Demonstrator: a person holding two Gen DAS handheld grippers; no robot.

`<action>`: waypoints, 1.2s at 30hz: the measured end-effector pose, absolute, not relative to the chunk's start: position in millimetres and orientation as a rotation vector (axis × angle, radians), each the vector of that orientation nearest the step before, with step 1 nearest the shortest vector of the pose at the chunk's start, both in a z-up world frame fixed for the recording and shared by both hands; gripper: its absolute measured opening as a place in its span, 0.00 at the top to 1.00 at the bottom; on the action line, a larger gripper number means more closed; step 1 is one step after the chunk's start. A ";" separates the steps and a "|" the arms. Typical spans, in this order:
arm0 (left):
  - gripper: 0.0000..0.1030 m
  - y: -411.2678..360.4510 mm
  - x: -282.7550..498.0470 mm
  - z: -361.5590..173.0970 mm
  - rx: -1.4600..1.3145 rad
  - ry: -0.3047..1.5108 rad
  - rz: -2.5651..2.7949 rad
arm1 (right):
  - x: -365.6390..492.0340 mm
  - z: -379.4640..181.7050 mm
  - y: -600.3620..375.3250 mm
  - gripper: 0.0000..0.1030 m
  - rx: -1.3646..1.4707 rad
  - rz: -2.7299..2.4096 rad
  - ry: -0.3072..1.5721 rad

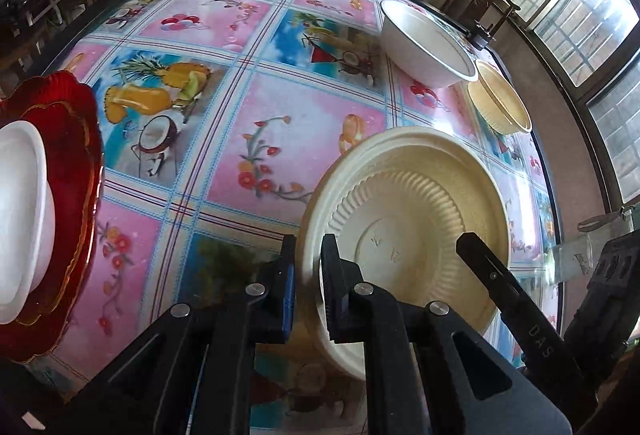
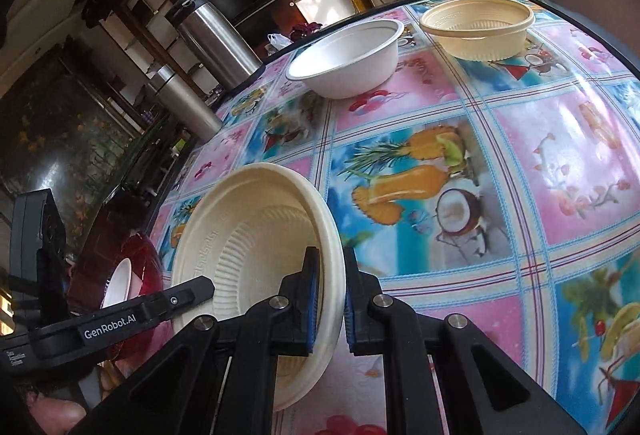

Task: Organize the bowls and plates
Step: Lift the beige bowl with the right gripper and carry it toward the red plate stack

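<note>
1. The cream plate [image 1: 404,231] is lifted and tilted above the tabletop [image 1: 256,103], gripped from opposite sides by both tools.
2. The left tool [image 1: 306,287] is narrowed onto the plate's rim, one finger on the inside and one on the outside, with the rim between the blue pads.
3. The right tool [image 2: 330,299] clamps the opposite rim the same way; its fingers straddle the plate's edge.
4. Done, as far as can be seen: a white bowl [image 1: 20,219] sits on a red scalloped plate [image 1: 76,163] at the tabletop's left edge as the left wrist camera sees it.
5. Left to do, by my reading: the cream plate has no resting place yet. A larger white bowl [image 2: 348,57] and a ribbed cream bowl [image 2: 478,27] stand loose side by side near the far edge, close together but unstacked.
6. A likely pairing is cream bowl with cream plate, though the pictures do not settle that.
7. Two steel flasks [image 2: 212,39] stand at another edge, apart from the dishes.
8. The task looks partway through, with one set made and three pieces unsorted.
</note>
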State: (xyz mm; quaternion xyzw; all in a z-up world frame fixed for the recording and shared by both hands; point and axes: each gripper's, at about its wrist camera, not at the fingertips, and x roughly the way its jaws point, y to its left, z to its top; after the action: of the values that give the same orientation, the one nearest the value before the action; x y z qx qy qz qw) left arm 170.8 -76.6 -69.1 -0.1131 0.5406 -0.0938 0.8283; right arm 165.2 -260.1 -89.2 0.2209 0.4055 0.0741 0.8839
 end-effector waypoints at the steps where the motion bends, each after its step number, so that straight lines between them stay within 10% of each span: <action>1: 0.91 -72.2 169.8 -68.7 -0.249 1.147 -0.199 | 164.6 -90.3 -258.1 0.89 0.461 0.158 0.850; 36: 0.91 99.1 122.0 -1.9 -0.355 0.913 -0.042 | 158.2 -10.7 -74.1 0.90 0.334 0.354 0.788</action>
State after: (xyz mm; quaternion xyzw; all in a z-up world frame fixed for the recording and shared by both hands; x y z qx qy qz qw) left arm 122.0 99.1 -1.9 -0.1705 0.4386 -0.0203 0.8821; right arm 158.2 -74.1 -10.7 0.1612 0.3799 0.1707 0.8947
